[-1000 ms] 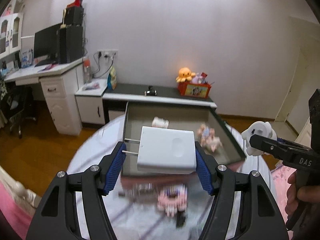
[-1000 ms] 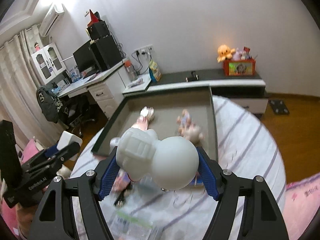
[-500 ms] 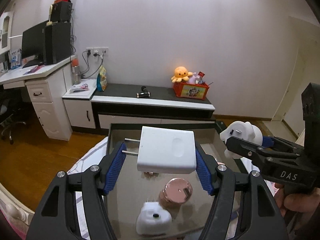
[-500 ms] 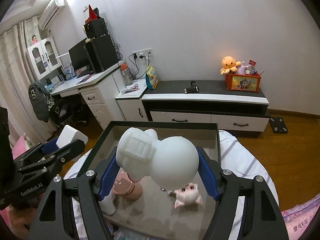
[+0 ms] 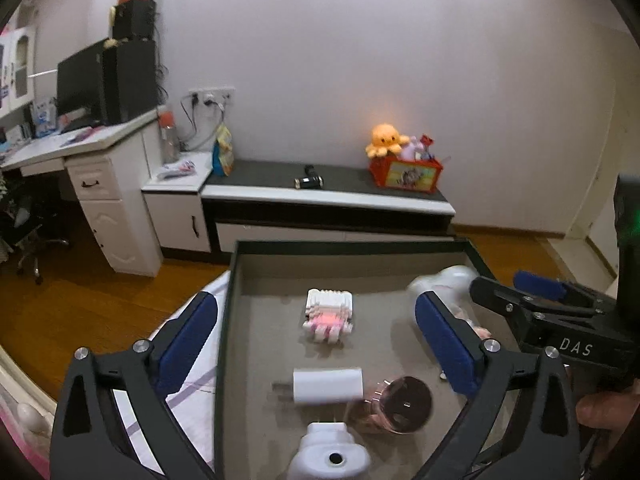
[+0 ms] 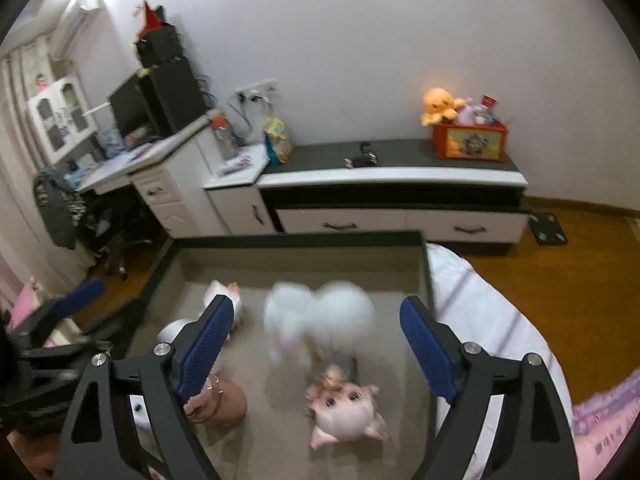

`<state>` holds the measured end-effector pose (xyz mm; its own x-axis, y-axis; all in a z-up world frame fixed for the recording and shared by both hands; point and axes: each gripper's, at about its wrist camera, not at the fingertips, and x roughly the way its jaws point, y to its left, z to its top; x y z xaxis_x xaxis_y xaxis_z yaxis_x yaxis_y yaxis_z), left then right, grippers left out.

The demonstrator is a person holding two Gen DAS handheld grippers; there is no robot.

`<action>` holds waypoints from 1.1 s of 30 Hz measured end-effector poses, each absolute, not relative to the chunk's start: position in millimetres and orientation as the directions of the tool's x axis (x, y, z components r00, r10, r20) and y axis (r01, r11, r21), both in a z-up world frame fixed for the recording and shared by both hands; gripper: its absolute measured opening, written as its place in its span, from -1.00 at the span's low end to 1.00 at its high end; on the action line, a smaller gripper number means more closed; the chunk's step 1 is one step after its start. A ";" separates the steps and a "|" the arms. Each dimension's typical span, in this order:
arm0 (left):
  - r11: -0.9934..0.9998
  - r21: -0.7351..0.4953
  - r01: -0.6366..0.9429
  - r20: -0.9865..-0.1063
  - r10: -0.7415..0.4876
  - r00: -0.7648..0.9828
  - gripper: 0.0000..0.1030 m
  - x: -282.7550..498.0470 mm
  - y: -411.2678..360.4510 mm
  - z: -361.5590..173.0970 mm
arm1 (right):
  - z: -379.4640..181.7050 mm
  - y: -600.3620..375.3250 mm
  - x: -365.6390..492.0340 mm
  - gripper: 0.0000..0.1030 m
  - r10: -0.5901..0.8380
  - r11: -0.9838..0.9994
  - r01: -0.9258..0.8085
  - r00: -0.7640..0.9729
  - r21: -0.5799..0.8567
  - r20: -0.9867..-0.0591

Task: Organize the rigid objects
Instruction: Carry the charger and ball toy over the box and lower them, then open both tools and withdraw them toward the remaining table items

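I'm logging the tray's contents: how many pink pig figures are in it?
1. The pink pig lies in the tray, toward its near right part in the right wrist view; others may be hidden.

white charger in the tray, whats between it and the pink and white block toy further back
In the left wrist view, nothing: only bare tray floor separates the white charger from the pink and white block toy. The left gripper hangs open above that stretch.

A round table point(image 6: 480, 312) under a striped white cloth point(image 5: 192, 396) carries a dark-rimmed tray point(image 5: 226, 320) at its far side.
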<state>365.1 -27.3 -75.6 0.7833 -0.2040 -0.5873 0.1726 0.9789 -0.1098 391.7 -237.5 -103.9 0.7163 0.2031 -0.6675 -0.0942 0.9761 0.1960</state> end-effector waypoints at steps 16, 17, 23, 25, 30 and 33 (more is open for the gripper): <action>0.982 -0.126 0.144 -0.512 -0.189 0.838 0.99 261.4 4.6 -34.3 | -63.1 -250.4 304.1 1.00 0.200 0.969 -0.063 0.773 0.241 -0.602; 0.982 -0.127 0.142 -0.506 -0.187 0.842 0.99 253.5 6.7 -31.3 | -60.2 -249.9 295.1 1.00 0.199 0.969 -0.063 0.777 0.241 -0.597; 0.984 -0.124 0.129 -0.490 -0.173 0.855 1.00 210.1 14.2 -20.7 | -48.6 -245.5 257.4 1.00 0.200 0.968 -0.069 0.790 0.241 -0.580; 0.985 -0.124 0.120 -0.490 -0.166 0.856 1.00 197.3 16.4 -19.7 | -46.0 -244.2 243.2 1.00 0.204 0.967 -0.073 0.793 0.243 -0.574; 0.987 -0.121 0.108 -0.491 -0.154 0.858 1.00 165.2 16.6 -21.3 | -42.8 -241.3 213.7 1.00 0.210 0.967 -0.083 0.801 0.243 -0.561; 0.987 -0.122 0.107 -0.492 -0.153 0.857 1.00 150.8 15.0 -23.0 | -40.4 -239.6 195.4 1.00 0.215 0.966 -0.091 0.804 0.242 -0.555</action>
<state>150.8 15.0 -23.0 0.8570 -0.1535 -0.4919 0.1070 0.9868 -0.1216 195.4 -239.6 -40.4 0.8036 0.2149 -0.5550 -0.0913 0.9660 0.2418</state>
